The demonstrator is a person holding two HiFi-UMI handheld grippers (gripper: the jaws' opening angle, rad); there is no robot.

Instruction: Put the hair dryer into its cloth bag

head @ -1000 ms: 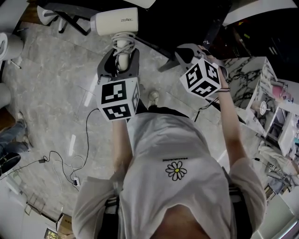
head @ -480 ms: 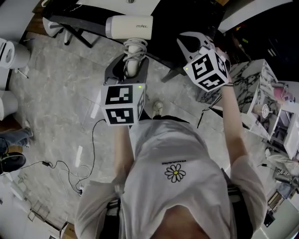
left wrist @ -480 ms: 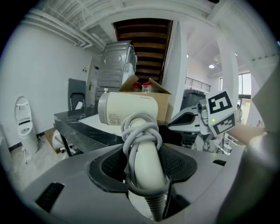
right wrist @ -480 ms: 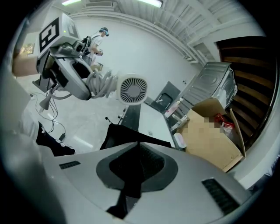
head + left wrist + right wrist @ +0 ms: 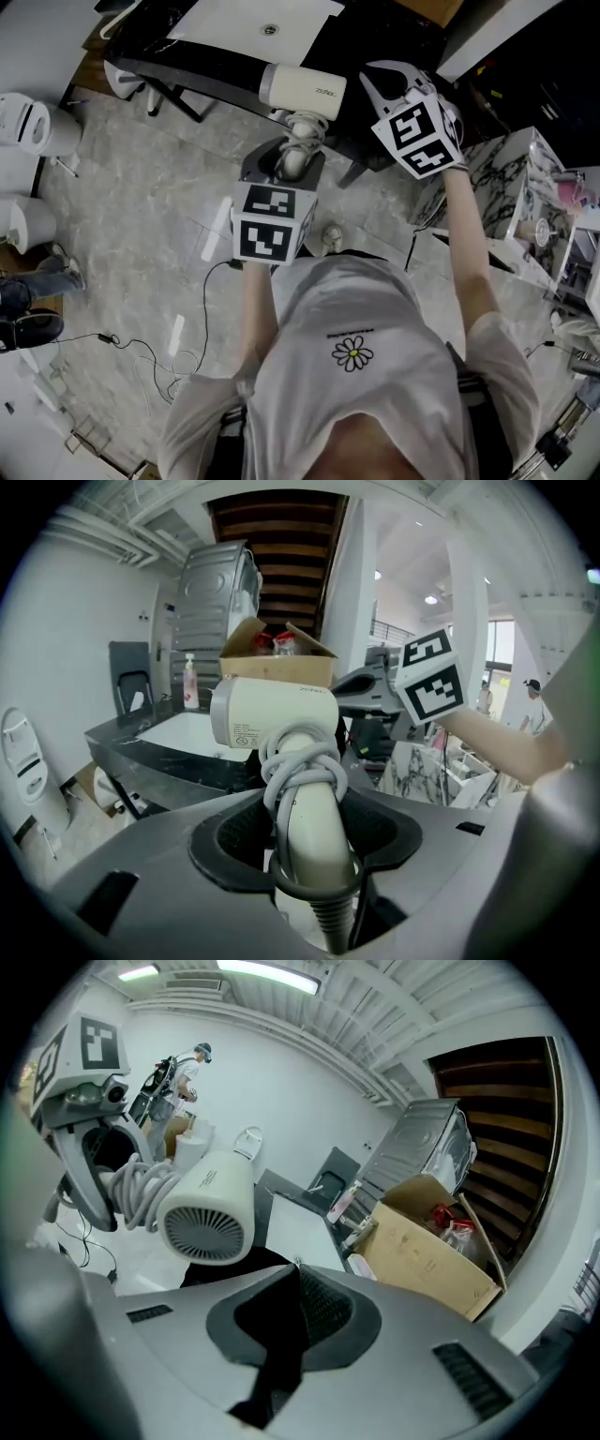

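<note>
While the person stands over a grey marble-patterned floor [image 5: 131,216], the left gripper [image 5: 292,155] is clenched around the handle of a cream-coloured plastic hair dryer [image 5: 302,86] and holds it in the air at the near edge of a black surface [image 5: 216,66]. The left gripper view shows that handle upright between the two jaws, which press on it from both sides. A pale power cable [image 5: 300,761] is wound in loops around the handle's upper part, and the dryer's barrel lies crosswise above it. Just to the dryer's right, the right gripper [image 5: 382,77] is raised to about the same height, well clear of the barrel. Its jaws are pinched together on a thin black cloth bag [image 5: 225,1267] — dark fabric runs down between the pads and bulges out just past the tips, below the dryer's vented rear end. On the surface lie a white flat board [image 5: 253,19] and, farther along, an open brown cardboard box [image 5: 427,1241] with red-topped items inside.
</note>
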